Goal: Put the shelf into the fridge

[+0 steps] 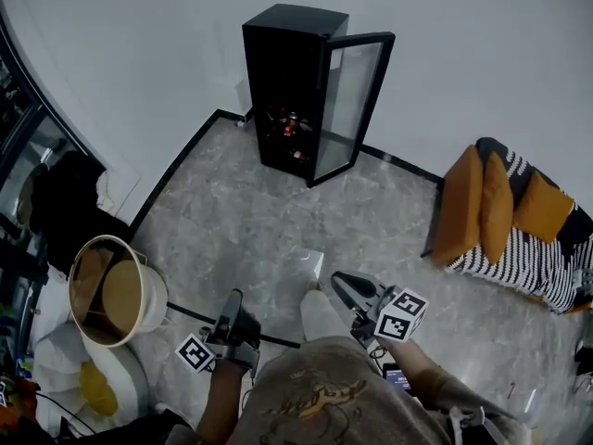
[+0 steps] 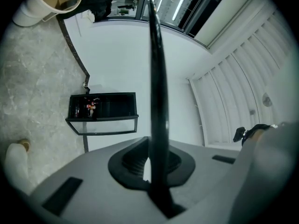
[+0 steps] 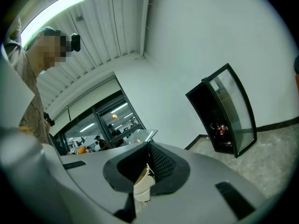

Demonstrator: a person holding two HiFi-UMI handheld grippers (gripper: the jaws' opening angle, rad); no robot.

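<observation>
The black fridge (image 1: 296, 91) stands against the far wall with its glass door swung open; it also shows as the fridge (image 2: 103, 107) and the fridge (image 3: 224, 111) in the gripper views. The shelf (image 1: 309, 265) is a clear pane held low in front of me, faint in the head view. My left gripper (image 1: 232, 311) is shut on it: the shelf (image 2: 156, 78) runs edge-on as a dark strip out from between the jaws of the left gripper (image 2: 156, 171). The right gripper (image 1: 341, 284) meets the pane's right side. In the right gripper view the shelf (image 3: 135, 138) spreads out from the closed tips of the right gripper (image 3: 150, 146).
Cans or bottles (image 1: 289, 126) sit low inside the fridge. A round beige tub (image 1: 116, 290) stands at my left beside dark clutter. A striped sofa with orange cushions (image 1: 505, 211) is at the right. Grey marble floor (image 1: 241, 221) lies between me and the fridge.
</observation>
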